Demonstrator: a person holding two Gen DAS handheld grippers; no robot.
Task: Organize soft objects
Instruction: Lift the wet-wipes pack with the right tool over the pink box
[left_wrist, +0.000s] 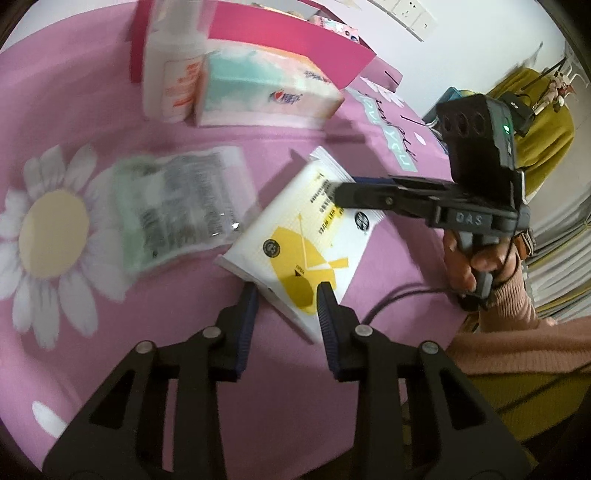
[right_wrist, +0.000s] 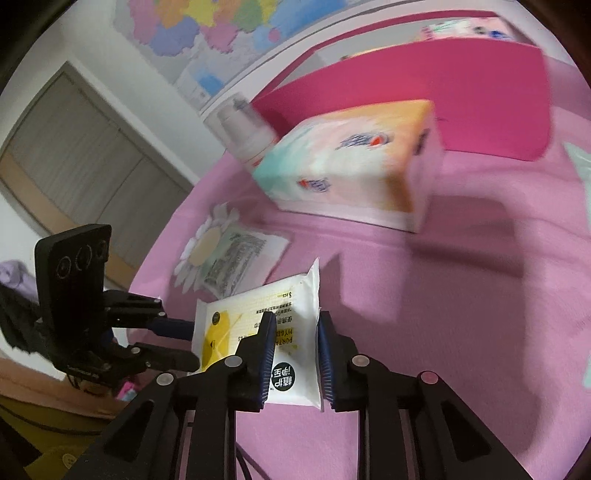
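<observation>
A white and yellow wet-wipes pack (left_wrist: 295, 236) hangs tilted just above the pink cloth, casting a shadow on it. My left gripper (left_wrist: 287, 295) is shut on its near end, blue pads on either side. My right gripper (right_wrist: 295, 332) is at the pack's (right_wrist: 255, 314) other end with its jaws slightly apart and that end between them; I cannot tell if the pads touch it. In the right wrist view the left gripper (right_wrist: 184, 341) bites the pack's left edge. A clear packet (left_wrist: 177, 206) with green contents lies flat to the left.
A tissue pack (left_wrist: 266, 88) and a white pump bottle (left_wrist: 173, 70) stand in front of an open pink box (left_wrist: 288, 40). A daisy print (left_wrist: 51, 236) marks the cloth. A hand in a pink sleeve (left_wrist: 498, 306) holds the right gripper, and a cable trails beneath it.
</observation>
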